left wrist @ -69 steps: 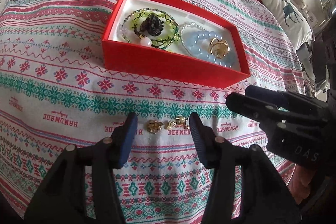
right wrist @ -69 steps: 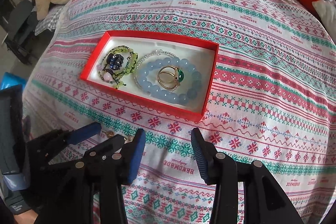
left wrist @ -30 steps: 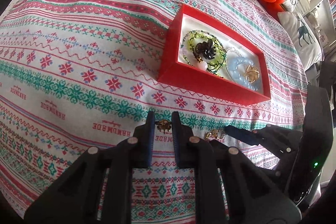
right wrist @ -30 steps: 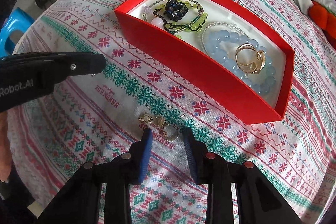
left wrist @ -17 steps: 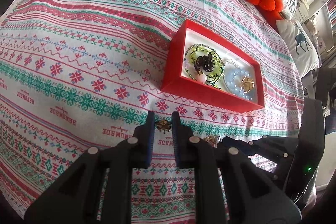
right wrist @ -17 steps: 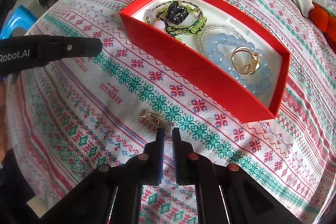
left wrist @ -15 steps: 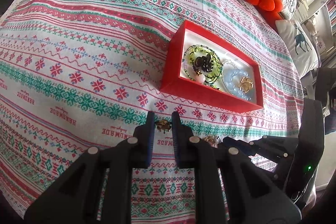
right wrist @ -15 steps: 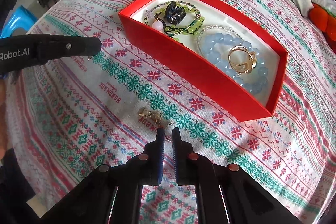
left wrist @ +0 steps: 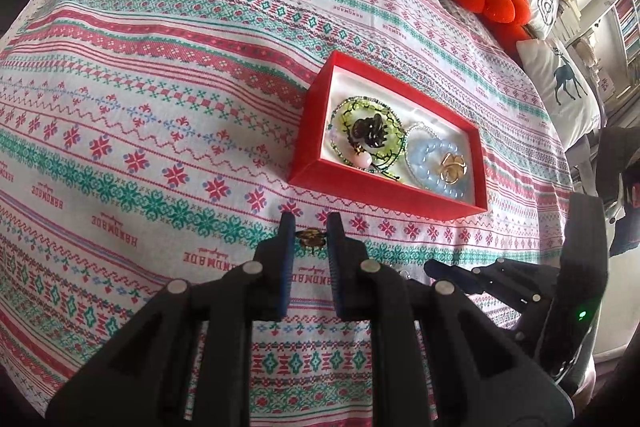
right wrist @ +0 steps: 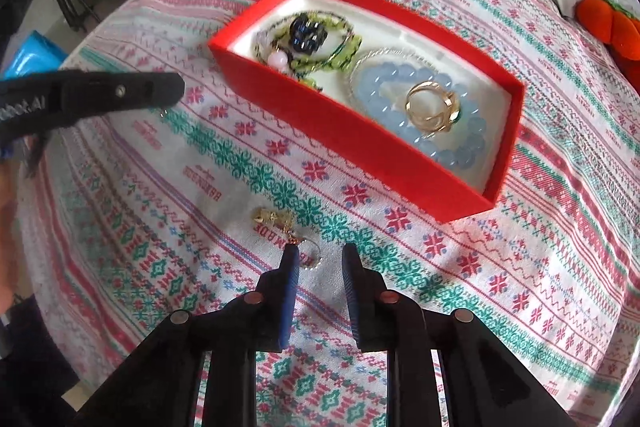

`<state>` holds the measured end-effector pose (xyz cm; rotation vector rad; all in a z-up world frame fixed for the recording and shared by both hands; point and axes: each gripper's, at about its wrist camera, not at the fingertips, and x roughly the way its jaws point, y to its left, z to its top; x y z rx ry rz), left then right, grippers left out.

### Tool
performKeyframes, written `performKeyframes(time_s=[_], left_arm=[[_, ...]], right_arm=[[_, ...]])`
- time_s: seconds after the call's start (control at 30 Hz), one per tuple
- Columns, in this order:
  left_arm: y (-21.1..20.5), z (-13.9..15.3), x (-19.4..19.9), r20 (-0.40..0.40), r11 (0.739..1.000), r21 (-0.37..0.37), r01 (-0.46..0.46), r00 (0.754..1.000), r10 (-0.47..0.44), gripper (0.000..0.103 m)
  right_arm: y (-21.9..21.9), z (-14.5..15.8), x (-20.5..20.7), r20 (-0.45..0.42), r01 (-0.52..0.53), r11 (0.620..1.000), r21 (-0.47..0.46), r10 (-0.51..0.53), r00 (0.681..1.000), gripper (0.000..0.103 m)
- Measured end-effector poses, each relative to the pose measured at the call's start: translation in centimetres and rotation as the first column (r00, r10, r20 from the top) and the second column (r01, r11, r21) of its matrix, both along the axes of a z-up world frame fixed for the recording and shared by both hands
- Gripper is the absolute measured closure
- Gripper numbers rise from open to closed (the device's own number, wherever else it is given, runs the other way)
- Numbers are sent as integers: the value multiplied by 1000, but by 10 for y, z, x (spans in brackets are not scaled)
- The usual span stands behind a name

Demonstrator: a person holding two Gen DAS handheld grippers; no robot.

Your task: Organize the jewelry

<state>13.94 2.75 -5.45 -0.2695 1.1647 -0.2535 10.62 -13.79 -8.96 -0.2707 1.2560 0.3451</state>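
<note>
Left gripper (left wrist: 311,237) pinching gold earring (left wrist: 310,237), right gripper (right wrist: 318,259) opening, seemingly empty

Both wrist cameras look steeply down, sharing the red box (left wrist: 384,191)

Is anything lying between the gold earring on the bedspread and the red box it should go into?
Nothing visible: only bare bedspread separates the gold earring from the red box, whose near wall must be cleared.
</note>
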Motion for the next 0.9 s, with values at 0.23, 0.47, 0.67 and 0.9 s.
performKeyframes(time_s=[0.23, 0.47, 0.67, 0.9], left_arm=[[3, -3, 2, -7, 1000, 3, -10, 1000, 10, 86], [8, -1, 1, -3, 1000, 6, -16, 1000, 16, 86], [9, 3, 1, 4, 1000, -3, -17, 1000, 17, 86], [7, 20, 1, 53, 1000, -20, 0, 999, 1, 86]], right_arm=[[15, -15, 4, -5, -26, 999, -27, 26, 1000, 78], [23, -23, 17, -23, -28, 999, -20, 27, 999, 88], [27, -15, 17, -12, -30, 999, -26, 30, 999, 88], [21, 18, 8, 21, -38, 999, 8, 38, 999, 88]])
